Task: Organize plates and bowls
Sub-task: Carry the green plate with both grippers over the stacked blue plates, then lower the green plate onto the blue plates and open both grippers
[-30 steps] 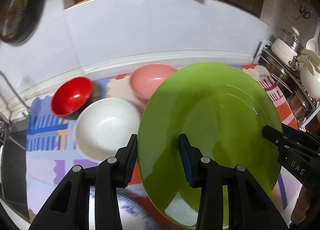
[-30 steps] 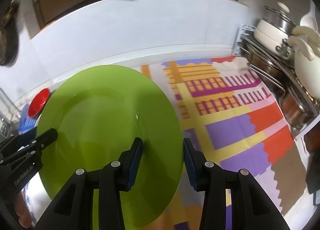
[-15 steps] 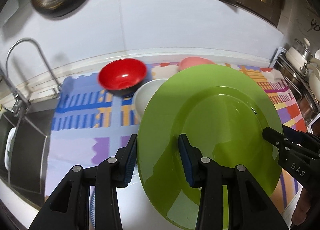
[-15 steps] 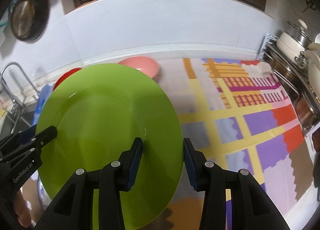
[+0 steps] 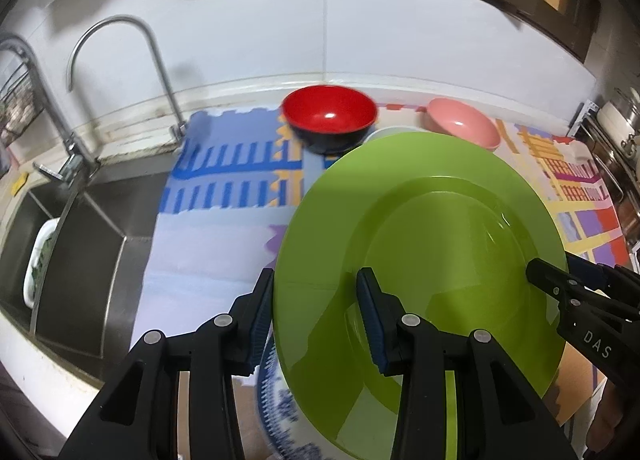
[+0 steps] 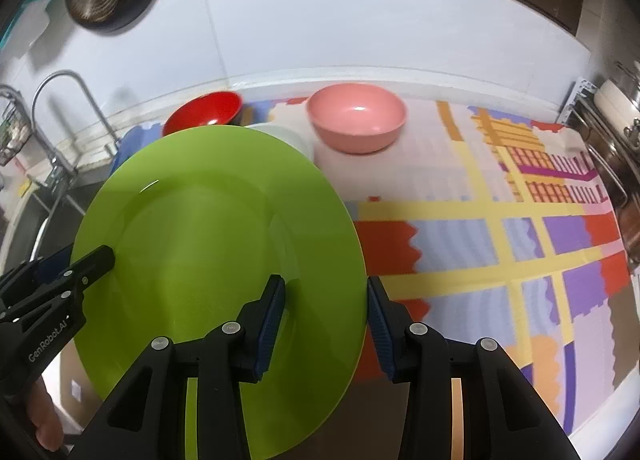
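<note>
Because the green plate [image 5: 440, 220] is wide and shallow, it is carried by two grips on opposite edges: the left hand-held gripper [image 5: 316, 316] is clamped across the plate's left rim, one pad under the edge and one on the inner face, and the right hand-held gripper [image 6: 326, 320] is clamped likewise across the right rim. Each gripper's tip shows at the far side of the other's view, which confirms the two-sided hold. Held so, the plate is off the tabletop [image 6: 460, 244] and tilted, its far edge higher.

Beyond the plate, at the far side of the patterned mat [image 5: 224, 180], stand a red bowl [image 5: 330, 116] and a pink bowl [image 6: 358, 116], well apart from each other. A white bowl [image 6: 296, 138] sits between them, largely hidden by the plate's far rim. Bowls are thus grouped far; that leaves the near mat free.

A blue-and-white plate [image 5: 276, 400] lies beneath the green plate's near-left edge, in the left wrist view. Judgement: it is the likely stacking place. Contact between the two cannot be told.

A sink [image 5: 92, 228] and tap [image 5: 120, 44] lie left. Risk: the glossy rim may slip if either grip loosens.
</note>
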`<act>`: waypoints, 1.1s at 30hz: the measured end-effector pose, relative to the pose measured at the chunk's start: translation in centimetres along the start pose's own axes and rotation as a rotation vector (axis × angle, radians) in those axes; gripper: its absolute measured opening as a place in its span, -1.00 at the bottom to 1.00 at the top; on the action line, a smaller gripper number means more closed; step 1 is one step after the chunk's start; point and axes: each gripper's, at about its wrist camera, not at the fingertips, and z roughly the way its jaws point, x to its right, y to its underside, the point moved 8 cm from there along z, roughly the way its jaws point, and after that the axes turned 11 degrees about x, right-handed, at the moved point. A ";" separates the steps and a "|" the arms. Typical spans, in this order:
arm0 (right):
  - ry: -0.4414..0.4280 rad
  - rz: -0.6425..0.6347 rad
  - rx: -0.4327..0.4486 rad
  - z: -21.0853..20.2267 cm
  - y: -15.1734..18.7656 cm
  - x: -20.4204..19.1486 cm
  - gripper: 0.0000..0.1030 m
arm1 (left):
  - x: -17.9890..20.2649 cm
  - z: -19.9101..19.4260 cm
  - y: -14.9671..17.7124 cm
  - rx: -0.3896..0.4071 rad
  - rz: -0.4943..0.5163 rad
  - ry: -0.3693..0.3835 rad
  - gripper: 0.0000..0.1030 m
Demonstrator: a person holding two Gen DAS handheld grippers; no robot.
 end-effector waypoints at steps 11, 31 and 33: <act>-0.042 -0.040 -0.066 0.1 2.9 -3.7 -0.18 | -3.0 -0.5 3.9 -0.064 -0.018 -0.025 -0.20; -0.017 -0.036 -0.195 2.0 7.8 -3.7 -0.18 | -2.5 1.7 8.4 -0.193 -0.006 -0.013 -0.18; -0.016 -0.038 -0.200 2.1 8.0 -3.7 -0.18 | -2.4 1.9 8.6 -0.204 -0.005 -0.012 -0.17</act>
